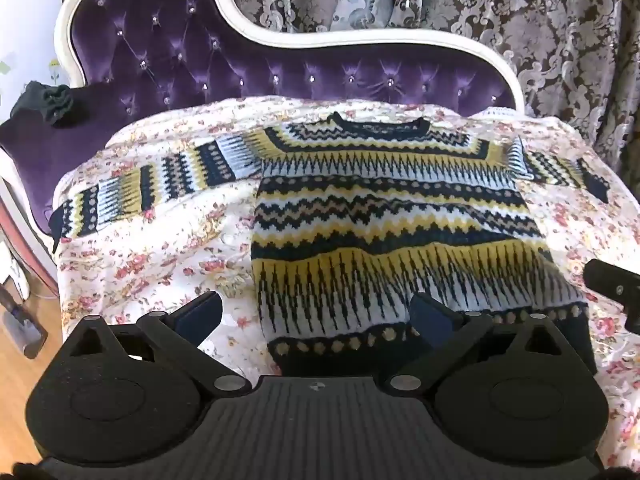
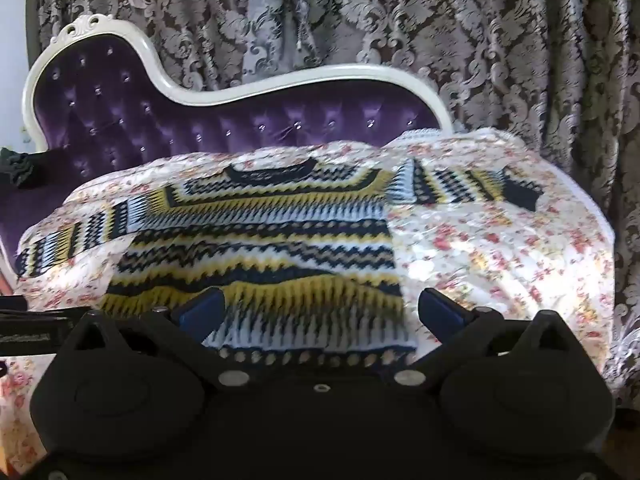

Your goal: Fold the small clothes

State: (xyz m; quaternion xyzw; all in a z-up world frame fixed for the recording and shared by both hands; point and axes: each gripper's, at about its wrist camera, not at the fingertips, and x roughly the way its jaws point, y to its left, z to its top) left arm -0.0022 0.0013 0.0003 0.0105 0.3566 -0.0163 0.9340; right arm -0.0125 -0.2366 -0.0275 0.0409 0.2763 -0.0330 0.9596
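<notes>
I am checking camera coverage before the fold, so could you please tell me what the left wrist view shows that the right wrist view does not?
Only the left wrist view shows the wooden floor and the whole left sleeve. Only the right wrist view shows the carved crest topping the white frame. Both share the navy, yellow and white patterned knit sweater lying flat on the floral quilt, the purple tufted sofa back and damask curtain.

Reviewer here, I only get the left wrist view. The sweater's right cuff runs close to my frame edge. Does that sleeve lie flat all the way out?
Observer: Yes, the right sleeve lies spread flat on the floral cover, its dark cuff well short of the cover's edge.
Operator: And the right gripper? I see only a black tip.
Observer: The right gripper is open, holding nothing, at the sweater hem's right corner.
Operator: Anything beyond the cover's right edge?
Observer: Only the patterned curtain.
</notes>
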